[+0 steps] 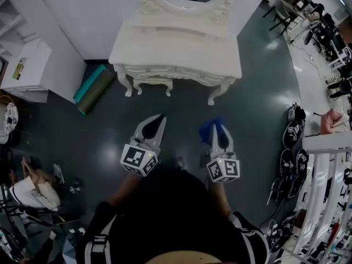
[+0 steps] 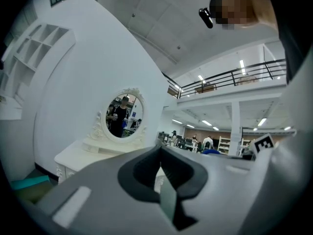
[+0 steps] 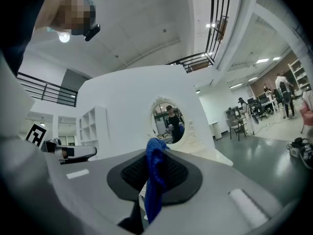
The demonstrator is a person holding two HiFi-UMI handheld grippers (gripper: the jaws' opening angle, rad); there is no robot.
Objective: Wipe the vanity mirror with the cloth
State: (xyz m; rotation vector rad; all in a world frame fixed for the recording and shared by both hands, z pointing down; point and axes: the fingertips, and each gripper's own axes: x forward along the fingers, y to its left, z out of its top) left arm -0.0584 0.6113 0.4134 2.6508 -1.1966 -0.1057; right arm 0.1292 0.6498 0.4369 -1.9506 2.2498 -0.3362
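Dark glossy floor (image 1: pixel 181 109) below, white wall (image 1: pixel 93 10) & cream dressing table (image 1: pixel 176 51) ahead of my L tong (image 1: pixel 159 119) & R tong (image 1: pixel 218 126), white cabinet (image 1: pixel 30 70) + teal rolled mat (image 1: pixel 92 90) left of them, desks (image 1: pixel 324 29) far right.

No legible text or numbers

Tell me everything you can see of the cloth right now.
The cloth is deep blue and looks like soft fabric, bunched into a narrow wad. It is clamped between the jaws of the right gripper: a tuft pokes out past the tips and the rest hangs down between the pads. It touches only that gripper and is held in the air, well apart from the mirror.
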